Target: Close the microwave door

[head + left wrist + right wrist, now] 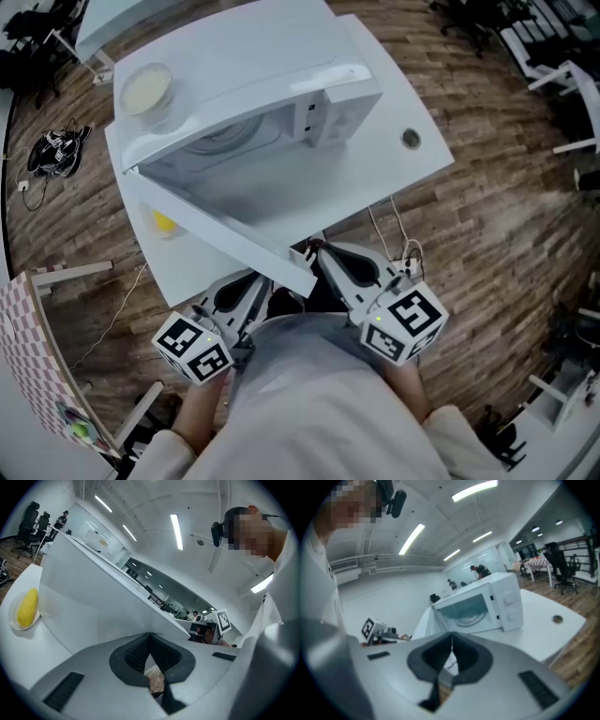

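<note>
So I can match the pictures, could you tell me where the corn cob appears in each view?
Head view: corn cob left of centre, beside the open microwave door.
Left gripper view: corn cob far left.
Right gripper view: not in it.
Shared landmark: white table.

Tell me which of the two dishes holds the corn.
The dish on the table beside the open door; the other dish sits atop the microwave, holding something pale.
</note>
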`<act>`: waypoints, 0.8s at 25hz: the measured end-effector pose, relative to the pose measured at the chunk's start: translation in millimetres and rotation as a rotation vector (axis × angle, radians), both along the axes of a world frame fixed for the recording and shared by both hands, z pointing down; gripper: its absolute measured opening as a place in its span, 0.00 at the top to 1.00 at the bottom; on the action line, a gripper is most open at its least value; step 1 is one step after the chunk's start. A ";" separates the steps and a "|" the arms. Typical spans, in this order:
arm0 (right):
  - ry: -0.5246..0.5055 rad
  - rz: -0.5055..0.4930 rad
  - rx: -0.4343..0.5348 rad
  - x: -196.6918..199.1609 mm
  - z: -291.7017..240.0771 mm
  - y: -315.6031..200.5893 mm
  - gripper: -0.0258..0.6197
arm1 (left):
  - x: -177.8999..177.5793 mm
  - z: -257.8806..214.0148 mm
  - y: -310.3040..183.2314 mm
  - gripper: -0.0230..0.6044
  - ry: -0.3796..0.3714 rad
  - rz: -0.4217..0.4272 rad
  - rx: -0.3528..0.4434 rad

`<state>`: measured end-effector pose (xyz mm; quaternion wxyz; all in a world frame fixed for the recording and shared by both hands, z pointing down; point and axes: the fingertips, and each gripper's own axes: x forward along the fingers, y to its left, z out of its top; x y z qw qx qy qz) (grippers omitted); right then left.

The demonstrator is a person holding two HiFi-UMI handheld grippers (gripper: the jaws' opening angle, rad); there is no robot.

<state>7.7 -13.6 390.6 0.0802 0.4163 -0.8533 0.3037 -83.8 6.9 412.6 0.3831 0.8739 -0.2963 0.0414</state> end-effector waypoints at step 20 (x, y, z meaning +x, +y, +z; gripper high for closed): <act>-0.004 -0.012 0.013 15.5 -3.3 -21.4 0.92 | 19.8 -1.4 -25.1 0.94 -0.004 0.008 0.002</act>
